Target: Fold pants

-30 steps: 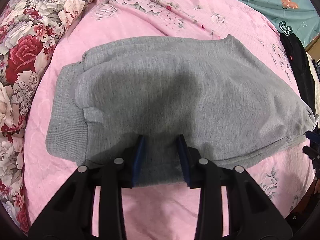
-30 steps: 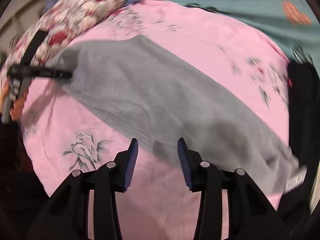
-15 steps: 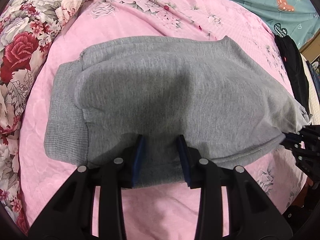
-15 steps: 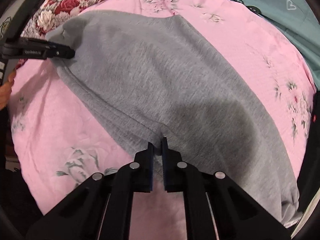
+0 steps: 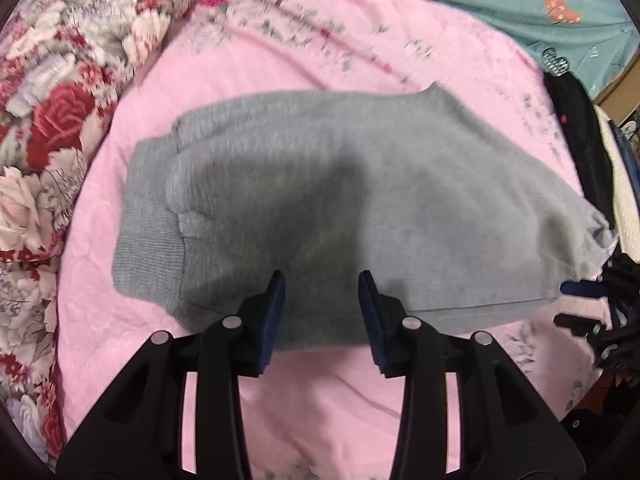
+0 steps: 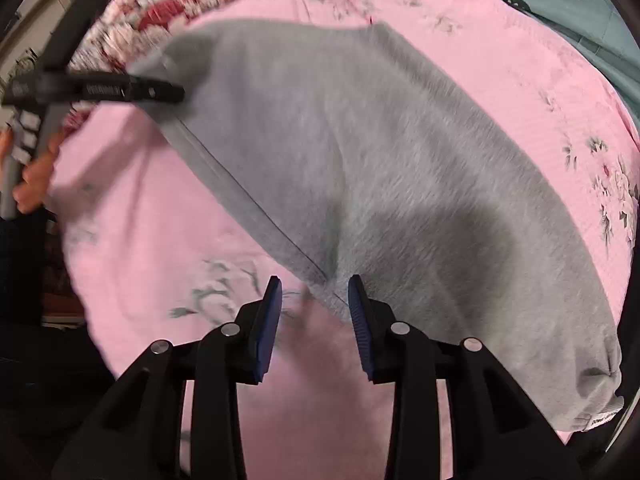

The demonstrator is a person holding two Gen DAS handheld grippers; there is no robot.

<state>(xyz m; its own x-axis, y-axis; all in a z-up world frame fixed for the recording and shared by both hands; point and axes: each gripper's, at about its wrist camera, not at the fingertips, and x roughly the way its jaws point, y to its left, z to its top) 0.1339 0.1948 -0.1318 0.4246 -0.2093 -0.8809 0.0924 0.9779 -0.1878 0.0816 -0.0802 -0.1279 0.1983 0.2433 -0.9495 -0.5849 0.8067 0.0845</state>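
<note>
I see the grey pants (image 5: 320,200) lying folded on the pink floral bedspread (image 5: 320,392), ribbed waistband (image 5: 148,240) toward the left of my left wrist view and the leg ends running off to the right. My left gripper (image 5: 321,300) has its blue-padded fingers (image 5: 276,304) spread apart, and the near hem of the pants sits in the gap between them; the fabric passes between the pads, but they are not pressed on it. From the right wrist view the same gripper (image 6: 160,92) shows side-on at the far corner of the pants, its tip against the cloth, with my hand (image 6: 32,184) on its handle at the left edge.

My right gripper (image 6: 314,304) is also parted, its blue pads wide of each other. The seamed edge of the pants (image 6: 360,168) comes down to a point between them, close to the right finger (image 6: 360,320), while the left finger stands over bare pink sheet. I cannot tell whether the right pad touches the cloth. In the left wrist view the right gripper (image 5: 582,304) pokes in at the right rim, just beside the leg end of the pants.

Around the garment: a red and white rose-patterned quilt (image 5: 52,128) bunched along the left, a teal sheet with hearts (image 5: 540,4) across the top, and a dark garment (image 5: 584,148) stacked at the right edge near the pants' leg end. Both views are somewhat blurred.
</note>
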